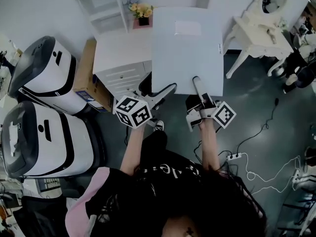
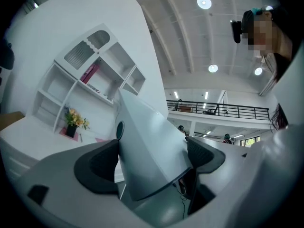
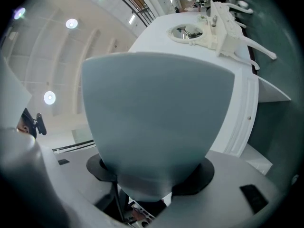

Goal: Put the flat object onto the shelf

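A large flat pale grey panel (image 1: 186, 48) is held up in the air between both grippers, above the floor and in front of a white desk (image 1: 121, 51). My left gripper (image 1: 163, 92) is shut on the panel's near left edge, and the panel (image 2: 147, 146) fills the gap between its pads. My right gripper (image 1: 199, 86) is shut on the near edge further right; there the panel (image 3: 156, 122) hides most of the view. A white shelf unit (image 1: 101, 6) stands behind the desk, its open compartments (image 2: 90, 80) visible in the left gripper view.
A small pot of flowers (image 1: 142, 11) sits at the back of the desk. Two large white-and-black machines (image 1: 42, 107) stand to the left, a cardboard box (image 1: 88, 78) beside the desk. A white dressing table (image 1: 261, 33) is at right. Cables and a power strip (image 1: 234, 157) lie on the dark floor.
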Demonstrator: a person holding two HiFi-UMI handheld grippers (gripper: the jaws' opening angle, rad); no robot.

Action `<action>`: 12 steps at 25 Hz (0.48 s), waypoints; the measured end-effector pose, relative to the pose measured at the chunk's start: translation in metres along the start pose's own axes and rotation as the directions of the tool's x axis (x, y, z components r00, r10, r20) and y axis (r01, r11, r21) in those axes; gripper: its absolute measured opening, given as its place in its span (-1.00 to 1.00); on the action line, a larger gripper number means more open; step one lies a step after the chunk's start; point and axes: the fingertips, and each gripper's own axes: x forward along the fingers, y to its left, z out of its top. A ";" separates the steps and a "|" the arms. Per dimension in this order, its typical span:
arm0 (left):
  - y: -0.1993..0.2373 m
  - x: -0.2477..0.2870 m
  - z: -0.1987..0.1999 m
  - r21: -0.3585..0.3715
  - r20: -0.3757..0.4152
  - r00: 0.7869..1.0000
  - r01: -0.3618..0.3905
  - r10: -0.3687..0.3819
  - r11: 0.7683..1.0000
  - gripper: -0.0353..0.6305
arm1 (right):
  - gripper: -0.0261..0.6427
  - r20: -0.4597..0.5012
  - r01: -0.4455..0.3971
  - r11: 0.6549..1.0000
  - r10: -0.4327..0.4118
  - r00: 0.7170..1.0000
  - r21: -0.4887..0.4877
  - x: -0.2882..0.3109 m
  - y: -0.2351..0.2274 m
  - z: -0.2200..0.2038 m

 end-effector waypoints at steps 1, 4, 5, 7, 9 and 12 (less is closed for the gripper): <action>0.010 0.009 0.004 0.000 -0.001 1.000 0.005 -0.005 1.000 0.45 | 0.02 0.003 0.003 1.000 -0.003 1.000 0.001 0.011 -0.006 0.005; 0.040 0.038 0.018 -0.001 -0.013 1.000 0.023 -0.023 1.000 0.45 | 0.02 0.023 0.018 1.000 -0.018 1.000 0.009 0.045 -0.023 0.020; 0.050 0.047 0.024 -0.002 -0.017 0.999 0.031 -0.031 1.000 0.45 | 0.02 0.031 0.023 1.000 -0.023 0.999 0.009 0.056 -0.028 0.024; 0.069 0.065 0.033 -0.004 -0.023 0.998 0.052 -0.052 0.999 0.45 | 0.02 0.047 0.031 1.000 -0.031 0.998 0.002 0.078 -0.038 0.033; 0.087 0.082 0.041 -0.005 -0.025 0.997 0.070 -0.070 0.998 0.45 | 0.02 0.061 0.033 0.999 -0.033 0.998 -0.010 0.099 -0.046 0.043; 0.110 0.107 0.047 -0.014 -0.034 0.995 0.091 -0.091 0.996 0.45 | 0.02 0.077 0.046 0.999 -0.045 0.996 -0.022 0.123 -0.060 0.058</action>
